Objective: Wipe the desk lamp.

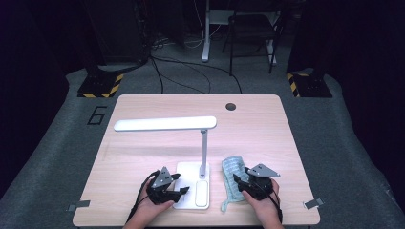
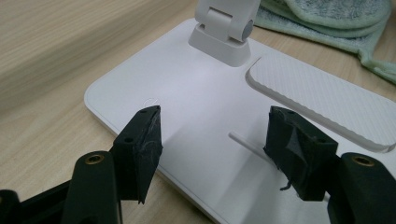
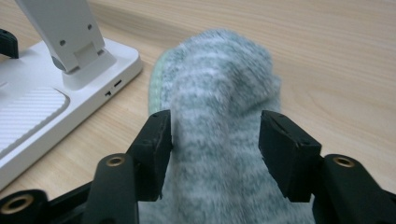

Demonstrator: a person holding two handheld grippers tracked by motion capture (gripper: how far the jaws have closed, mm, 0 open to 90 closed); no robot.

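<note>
The sock (image 1: 233, 177) lies lengthwise toward the table's far edge, right hand-held gripper (image 3: 215, 140) spread apart astride it.

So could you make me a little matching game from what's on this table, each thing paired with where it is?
Things:
1. lamp base
2. cloth
3. lamp head
4. round hole

Places:
A. between the right gripper's open jaws
B. near the table's far edge
C. under the left gripper
D. raised above the tabletop

Pairs: 1-C, 2-A, 3-D, 4-B

Lamp (image 1: 191, 157) stood at the table's (image 1: 143, 107) near centre; cloth (image 1: 232, 177) lay just right of its base (image 1: 190, 191).
</note>
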